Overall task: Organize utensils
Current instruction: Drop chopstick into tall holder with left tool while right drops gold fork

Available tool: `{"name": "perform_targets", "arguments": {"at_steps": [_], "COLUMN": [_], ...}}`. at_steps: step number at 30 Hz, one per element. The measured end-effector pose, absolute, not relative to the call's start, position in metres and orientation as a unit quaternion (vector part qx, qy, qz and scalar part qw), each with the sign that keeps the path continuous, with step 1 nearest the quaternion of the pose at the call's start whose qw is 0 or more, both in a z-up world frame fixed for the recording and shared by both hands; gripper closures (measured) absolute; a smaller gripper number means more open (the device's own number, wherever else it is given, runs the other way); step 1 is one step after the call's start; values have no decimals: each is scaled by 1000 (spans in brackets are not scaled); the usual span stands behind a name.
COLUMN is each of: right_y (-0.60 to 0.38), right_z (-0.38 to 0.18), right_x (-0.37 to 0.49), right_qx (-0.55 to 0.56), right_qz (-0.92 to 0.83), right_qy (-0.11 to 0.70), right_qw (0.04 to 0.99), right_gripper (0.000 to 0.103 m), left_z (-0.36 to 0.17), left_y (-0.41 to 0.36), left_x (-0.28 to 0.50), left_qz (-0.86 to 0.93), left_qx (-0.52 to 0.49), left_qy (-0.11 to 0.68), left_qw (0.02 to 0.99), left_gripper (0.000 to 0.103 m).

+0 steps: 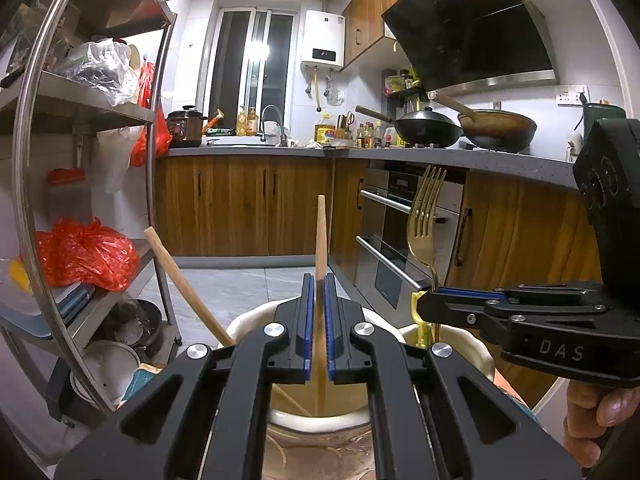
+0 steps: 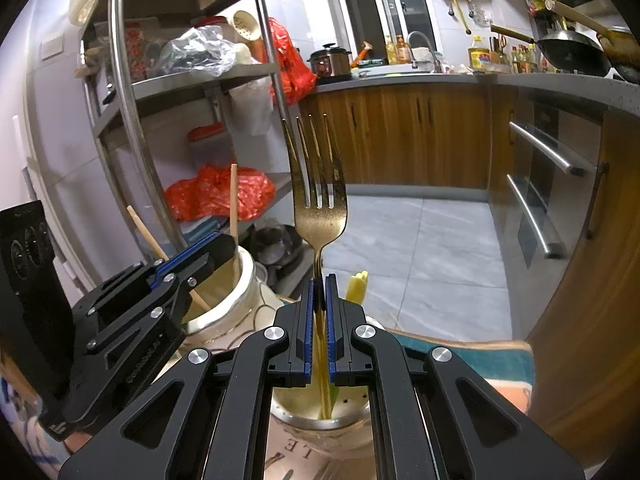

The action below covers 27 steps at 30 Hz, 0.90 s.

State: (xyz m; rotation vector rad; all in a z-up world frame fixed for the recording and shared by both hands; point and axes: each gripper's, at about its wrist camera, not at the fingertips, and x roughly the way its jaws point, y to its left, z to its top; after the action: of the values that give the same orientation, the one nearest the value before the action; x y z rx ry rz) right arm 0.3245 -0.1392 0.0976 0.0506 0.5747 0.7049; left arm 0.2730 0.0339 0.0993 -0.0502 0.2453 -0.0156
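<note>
My left gripper (image 1: 319, 280) is shut on an upright wooden chopstick (image 1: 321, 236) whose lower end stands in a cream ceramic holder (image 1: 248, 320). A second wooden stick (image 1: 180, 280) leans in that holder to the left. My right gripper (image 2: 319, 280) is shut on the handle of a gold fork (image 2: 318, 184), tines up, with its lower end inside a second cream holder (image 2: 292, 420). A yellow utensil (image 2: 357, 285) stands in that holder too. In the left wrist view the right gripper (image 1: 434, 290) and fork (image 1: 426, 216) show at the right. In the right wrist view the left gripper (image 2: 228, 246) shows at the left.
A steel shelf rack (image 1: 152, 128) with red bags (image 1: 88, 252) and bowls stands to the left. Wooden cabinets and an oven (image 1: 400, 232) line the right. A counter (image 1: 360, 154) carries woks, bottles and a cooker. Grey tiled floor (image 2: 420, 248) lies ahead.
</note>
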Motion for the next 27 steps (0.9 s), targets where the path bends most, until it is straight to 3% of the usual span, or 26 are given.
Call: {"name": "perform_targets", "arguments": {"at_steps": [7,10,20,27], "right_y": [-138,-136,-131,-141], "right_z": [93,91,89,99], "right_x": [328,330,332,316], "right_qx": [28,26,23,18], "right_qz": [332,328,326,322], "right_qy": [273,271,273,250], "right_qw": [903,904,905,913], "right_gripper": [96,96,96,86], "left_z": [104,108,118,125], "left_y": [35,34,34,51], "left_x": [266,258,227,206], "left_qz": [-9,-11,-15,-6], "left_qx": [-25,-26,-16,-35], "left_qy": [110,100,85,86], "left_qw": [994,995,996,996], "left_gripper": [96,81,60,59]}}
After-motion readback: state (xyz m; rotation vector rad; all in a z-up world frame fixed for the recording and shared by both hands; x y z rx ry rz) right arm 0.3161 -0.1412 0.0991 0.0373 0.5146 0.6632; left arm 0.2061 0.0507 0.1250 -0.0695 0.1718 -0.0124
